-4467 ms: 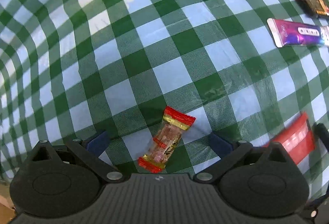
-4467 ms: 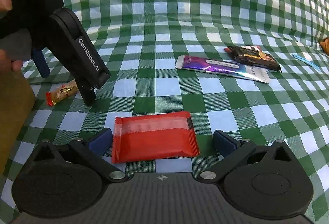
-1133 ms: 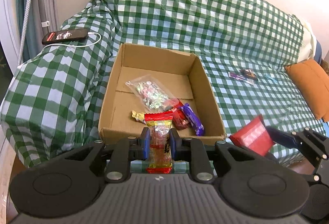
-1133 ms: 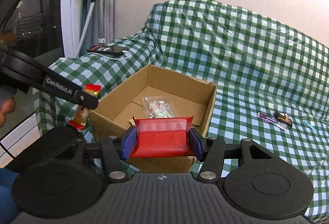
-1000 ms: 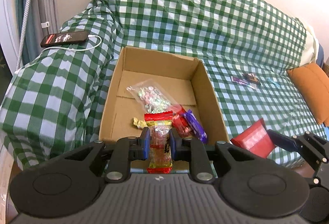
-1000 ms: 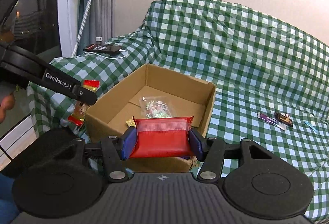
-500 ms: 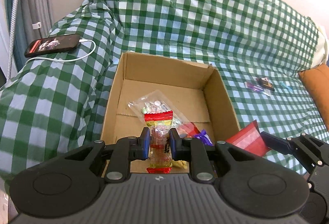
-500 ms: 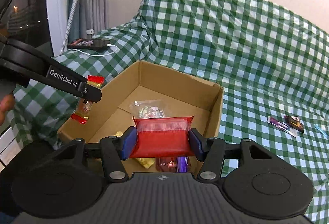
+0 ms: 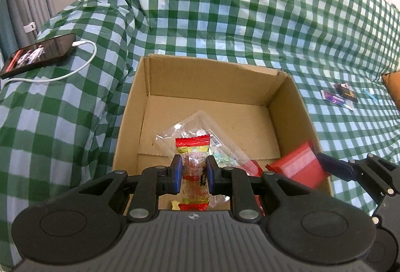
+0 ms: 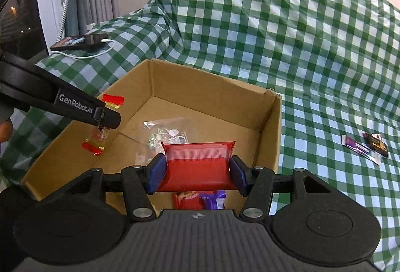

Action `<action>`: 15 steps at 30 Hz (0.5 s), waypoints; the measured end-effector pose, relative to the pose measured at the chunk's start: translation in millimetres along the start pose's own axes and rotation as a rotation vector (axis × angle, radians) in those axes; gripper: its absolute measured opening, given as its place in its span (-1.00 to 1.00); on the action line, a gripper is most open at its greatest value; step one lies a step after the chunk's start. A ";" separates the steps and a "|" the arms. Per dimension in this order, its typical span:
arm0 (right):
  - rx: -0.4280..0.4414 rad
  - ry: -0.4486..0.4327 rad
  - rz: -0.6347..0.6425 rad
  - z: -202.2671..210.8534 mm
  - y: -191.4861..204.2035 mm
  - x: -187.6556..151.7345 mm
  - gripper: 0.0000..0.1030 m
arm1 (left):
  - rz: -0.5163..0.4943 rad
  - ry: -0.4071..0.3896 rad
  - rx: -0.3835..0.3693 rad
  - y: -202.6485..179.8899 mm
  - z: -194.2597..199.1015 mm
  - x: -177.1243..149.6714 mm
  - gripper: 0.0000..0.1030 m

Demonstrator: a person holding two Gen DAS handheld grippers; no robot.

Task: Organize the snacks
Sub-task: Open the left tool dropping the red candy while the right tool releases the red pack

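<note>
My left gripper [image 9: 192,173] is shut on a small clear candy packet with red ends [image 9: 193,159], held upright over the near part of the open cardboard box [image 9: 212,77]. My right gripper [image 10: 197,173] is shut on a flat red snack pack [image 10: 197,164], also above the box [image 10: 207,83]; that pack [image 9: 298,164] shows at the right in the left wrist view. From the right wrist view the left gripper's arm [image 10: 75,104] hangs over the box's left wall with the candy packet [image 10: 100,134] in it. A clear bag of sweets [image 9: 200,132] and red and purple packets [image 10: 200,199] lie in the box.
The box rests on a sofa under a green checked cover [image 9: 225,9]. A phone on a white cable [image 9: 37,54] lies on the left armrest. Purple and dark snack packets [image 10: 365,147] lie on the seat to the right, beside an orange cushion [image 9: 392,87].
Both grippers have moved forward and down toward the box, which now looks larger and closer. Each keeps its hold on its snack.
</note>
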State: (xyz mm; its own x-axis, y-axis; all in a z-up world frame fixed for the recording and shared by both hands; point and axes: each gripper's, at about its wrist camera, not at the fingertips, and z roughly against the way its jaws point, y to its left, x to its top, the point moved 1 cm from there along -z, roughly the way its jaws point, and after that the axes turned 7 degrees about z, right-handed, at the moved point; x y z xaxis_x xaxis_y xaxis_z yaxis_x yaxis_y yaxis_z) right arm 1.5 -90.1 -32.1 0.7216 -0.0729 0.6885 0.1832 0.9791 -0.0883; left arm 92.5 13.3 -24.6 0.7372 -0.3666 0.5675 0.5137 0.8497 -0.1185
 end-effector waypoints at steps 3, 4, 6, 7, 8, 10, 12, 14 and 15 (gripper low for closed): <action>0.002 0.006 -0.007 -12.6 -2.4 3.5 0.15 | -0.007 0.009 0.011 -2.1 -12.3 3.7 -0.58; 0.002 0.008 -0.009 -15.3 -3.0 4.1 0.15 | -0.008 0.013 0.015 -1.9 -16.1 4.7 -0.58; 0.001 0.013 -0.012 -21.0 -5.2 3.9 0.15 | -0.010 0.019 0.024 -2.5 -23.4 6.4 -0.58; 0.000 0.015 -0.013 -22.8 -6.1 3.4 0.15 | -0.011 0.021 0.031 -2.3 -27.3 7.6 -0.58; -0.001 0.016 -0.014 -23.9 -7.2 2.7 0.16 | -0.011 0.024 0.035 -2.2 -30.7 8.9 -0.58; -0.004 0.018 -0.021 -28.5 -9.5 2.7 0.22 | -0.016 0.032 0.044 -2.6 -38.9 12.4 -0.55; -0.007 0.014 -0.030 -30.9 -11.9 3.8 0.47 | -0.006 0.042 0.054 -1.1 -43.8 16.0 -0.13; -0.022 -0.001 -0.037 -28.5 -13.7 4.9 0.79 | 0.013 0.024 0.070 1.7 -41.5 17.2 0.80; -0.030 -0.008 -0.040 -26.4 -13.4 6.2 0.81 | 0.028 0.001 0.087 3.6 -37.3 15.9 0.98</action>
State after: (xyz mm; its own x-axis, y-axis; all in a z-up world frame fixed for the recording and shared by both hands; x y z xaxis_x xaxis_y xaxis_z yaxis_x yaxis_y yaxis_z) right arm 21.1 -108.7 -45.6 0.7079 -0.1103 0.6976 0.2320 0.9692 -0.0822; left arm 122.4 -3.6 -46.4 0.7512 -0.3427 0.5642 0.4531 0.8892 -0.0631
